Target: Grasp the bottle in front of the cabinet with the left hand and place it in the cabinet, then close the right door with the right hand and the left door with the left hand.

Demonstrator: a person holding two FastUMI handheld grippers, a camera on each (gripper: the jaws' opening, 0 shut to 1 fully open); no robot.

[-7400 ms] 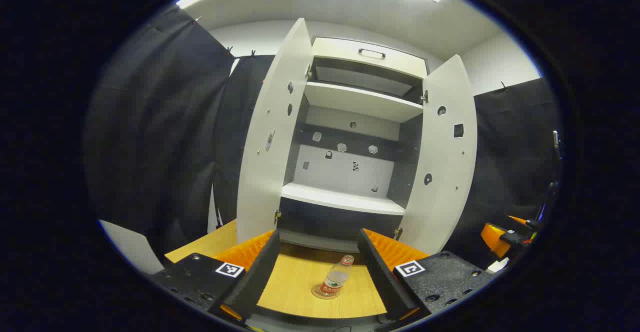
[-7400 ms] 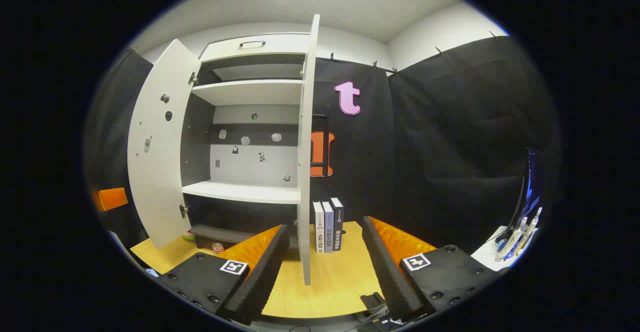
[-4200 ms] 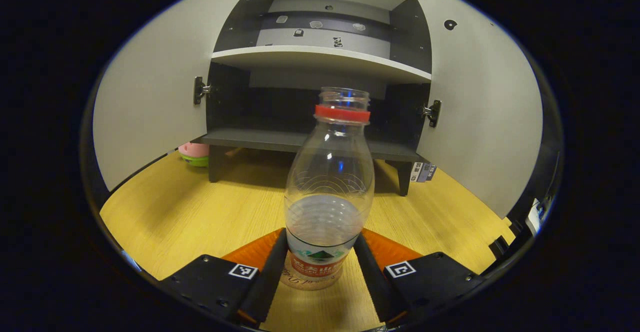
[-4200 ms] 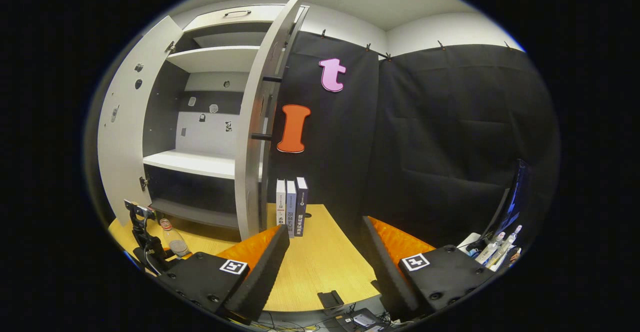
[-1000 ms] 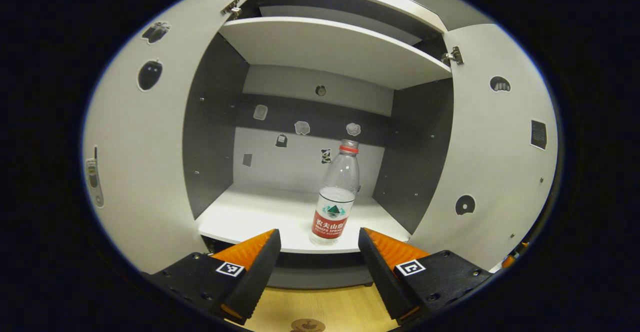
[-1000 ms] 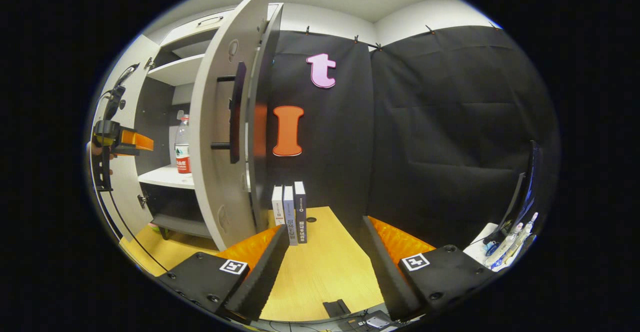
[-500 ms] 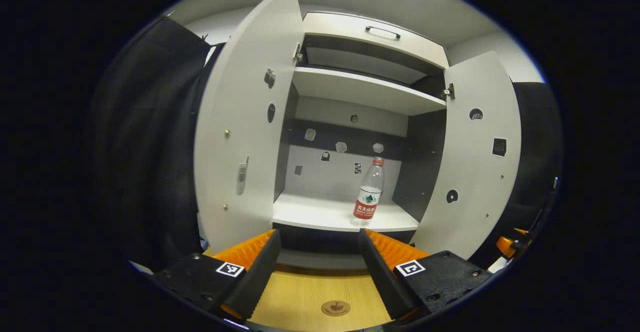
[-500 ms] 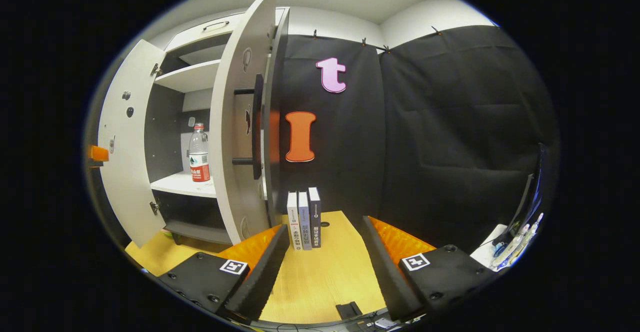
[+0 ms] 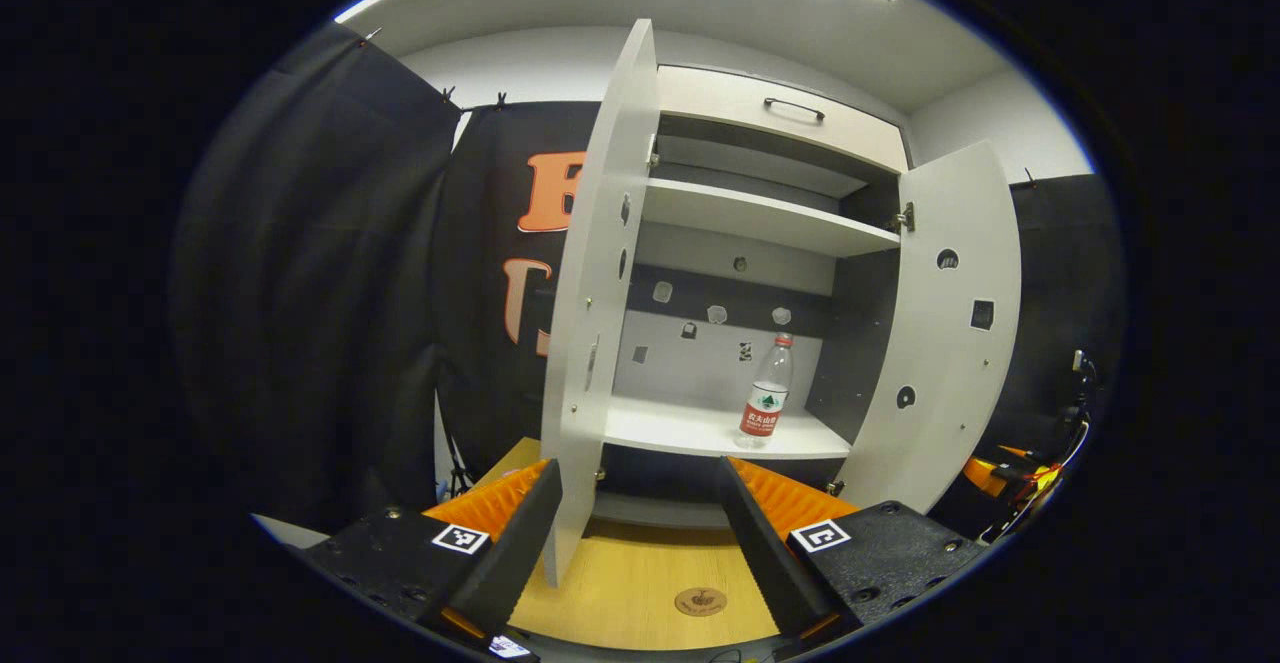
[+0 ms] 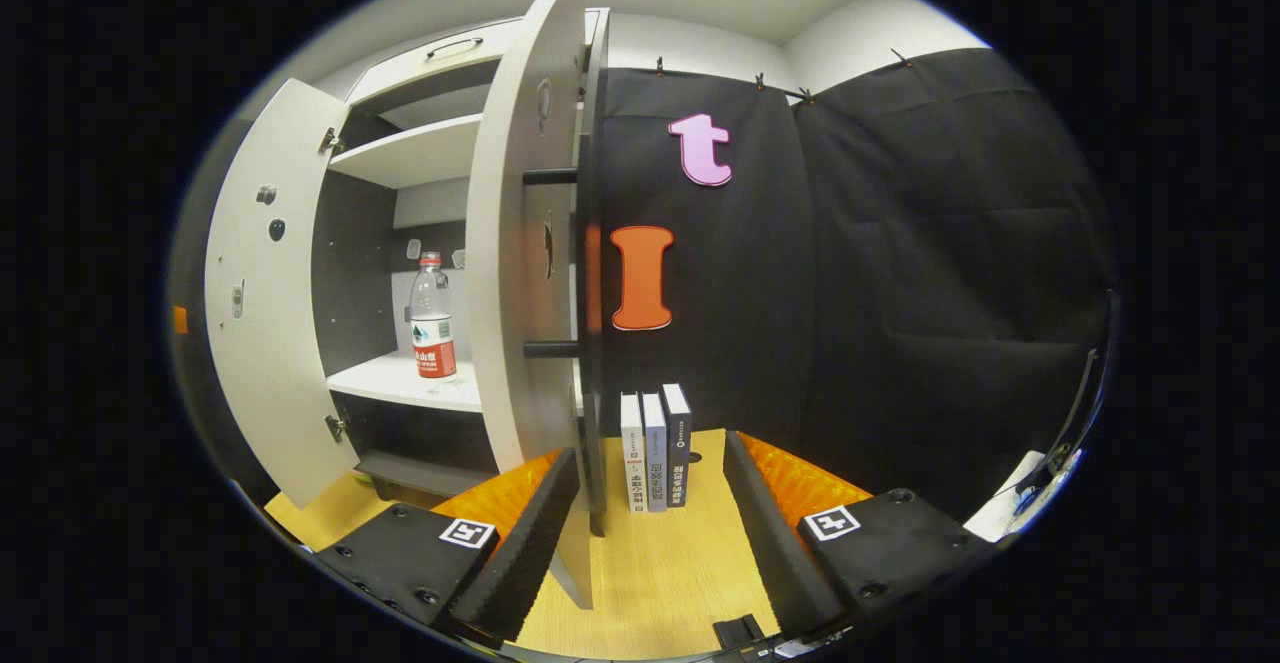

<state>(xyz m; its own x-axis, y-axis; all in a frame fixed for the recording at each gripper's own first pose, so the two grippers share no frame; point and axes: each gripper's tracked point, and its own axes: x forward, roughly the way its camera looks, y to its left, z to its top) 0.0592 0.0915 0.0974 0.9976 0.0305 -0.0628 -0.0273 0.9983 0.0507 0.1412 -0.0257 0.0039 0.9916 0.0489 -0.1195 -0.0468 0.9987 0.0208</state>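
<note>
The cabinet (image 9: 760,218) is standing on the table (image 9: 640,583) with both doors hanging open. The left door (image 9: 595,333) is now showing almost edge-on in the left gripper view, where half a second ago its inner face was broad to that camera, so the left hand is swinging out past it toward its outer side. The right door (image 10: 520,243) is looming larger in the right gripper view than a second ago, its dark handle (image 10: 583,253) facing that camera, so the right hand is closing in on it.

3 books (image 10: 655,448) are standing upright just beside the right door's edge, on the table.

The bottle (image 9: 766,393) is standing upright on the cabinet's middle shelf (image 9: 690,433), toward the right side wall, and nothing is touching it. A few seconds back it was pinched in the left gripper on the table, so step 1 looks finished.

The left gripper (image 9: 640,518) is gaping wide and carrying nothing, well back from the shelf. The right gripper (image 10: 650,513) is also spread wide and empty, with the right door's lower edge sitting between its fingers. Pushing that door shut looks like the next job.
</note>
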